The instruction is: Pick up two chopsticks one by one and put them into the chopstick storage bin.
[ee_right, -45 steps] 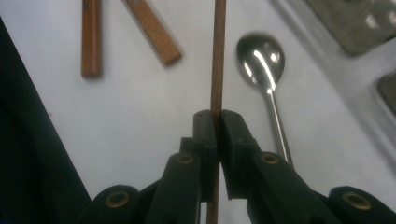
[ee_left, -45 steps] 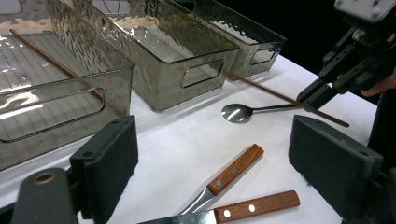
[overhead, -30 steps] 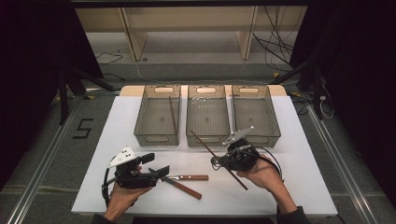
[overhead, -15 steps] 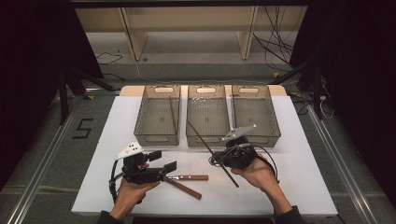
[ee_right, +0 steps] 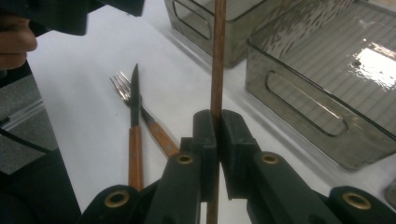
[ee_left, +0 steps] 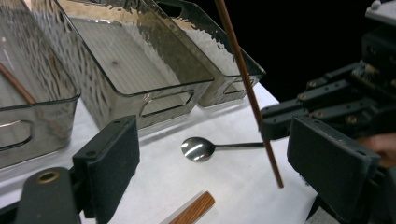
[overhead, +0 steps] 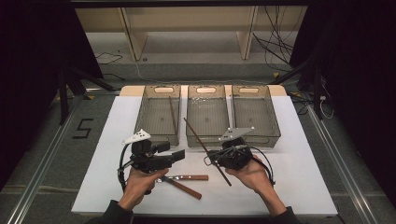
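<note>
My right gripper (overhead: 211, 161) is shut on a long brown chopstick (overhead: 201, 145), which slants up over the front of the middle bin (overhead: 210, 112). In the right gripper view the chopstick (ee_right: 217, 56) stands pinched between the closed pads of that gripper (ee_right: 217, 130). My left gripper (overhead: 180, 156) is held just left of it, open with nothing between its pads. The left gripper (ee_left: 219, 163) looks at a metal spoon (ee_left: 200, 149) lying on the white table, with the chopstick (ee_left: 247, 88) and the right gripper (ee_left: 327, 102) beyond. A second chopstick (overhead: 173, 114) lies in the left bin (overhead: 156, 121).
A wooden-handled knife (overhead: 189, 177) and fork (overhead: 184, 188) lie crossed on the white table (overhead: 299, 177) below the left gripper. The knife (ee_right: 135, 140) and fork (ee_right: 122, 86) also appear in the right gripper view. The right bin (overhead: 254, 114) stands beside the middle one.
My left gripper has risen and moved right and away from the table's near edge, toward the right gripper. The held chopstick's far end has tipped a little farther toward the bins.
</note>
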Available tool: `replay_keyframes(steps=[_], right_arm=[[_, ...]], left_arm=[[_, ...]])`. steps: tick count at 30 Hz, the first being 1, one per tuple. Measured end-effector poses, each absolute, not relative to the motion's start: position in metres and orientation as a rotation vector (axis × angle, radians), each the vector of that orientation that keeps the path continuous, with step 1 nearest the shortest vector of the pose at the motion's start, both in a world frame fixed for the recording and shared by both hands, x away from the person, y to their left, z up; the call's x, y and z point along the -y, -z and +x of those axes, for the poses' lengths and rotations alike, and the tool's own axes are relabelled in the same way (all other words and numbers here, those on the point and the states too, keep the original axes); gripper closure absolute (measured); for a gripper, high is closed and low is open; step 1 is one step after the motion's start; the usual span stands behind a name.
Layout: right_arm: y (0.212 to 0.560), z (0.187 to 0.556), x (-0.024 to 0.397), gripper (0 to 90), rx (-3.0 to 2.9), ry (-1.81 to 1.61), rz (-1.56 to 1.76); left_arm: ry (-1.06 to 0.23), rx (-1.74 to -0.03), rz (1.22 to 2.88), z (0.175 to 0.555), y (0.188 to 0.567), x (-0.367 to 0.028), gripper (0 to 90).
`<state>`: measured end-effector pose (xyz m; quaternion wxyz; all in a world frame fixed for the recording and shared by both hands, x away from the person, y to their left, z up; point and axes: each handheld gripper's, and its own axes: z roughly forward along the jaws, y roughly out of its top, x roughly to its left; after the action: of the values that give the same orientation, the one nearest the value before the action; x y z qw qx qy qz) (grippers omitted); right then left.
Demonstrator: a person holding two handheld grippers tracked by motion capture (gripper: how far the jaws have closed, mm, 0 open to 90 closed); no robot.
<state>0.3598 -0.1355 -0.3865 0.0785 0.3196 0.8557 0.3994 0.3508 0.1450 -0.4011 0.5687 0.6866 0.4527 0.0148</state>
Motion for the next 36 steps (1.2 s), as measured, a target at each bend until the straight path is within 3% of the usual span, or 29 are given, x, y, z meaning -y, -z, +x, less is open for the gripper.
replay_keyframes(steps=[16, 36], right_arm=[[0.391, 0.357, 0.119, 85.5, -2.547, -1.243, 0.93], [0.393, 0.354, 0.113, 85.5, -2.529, -1.296, 0.908]], left_arm=[[0.098, -1.118, 1.571, 0.366, 0.405, -0.128, 29.8], [0.234, -1.098, 1.488, 0.374, 0.41, -0.12, 63.3]])
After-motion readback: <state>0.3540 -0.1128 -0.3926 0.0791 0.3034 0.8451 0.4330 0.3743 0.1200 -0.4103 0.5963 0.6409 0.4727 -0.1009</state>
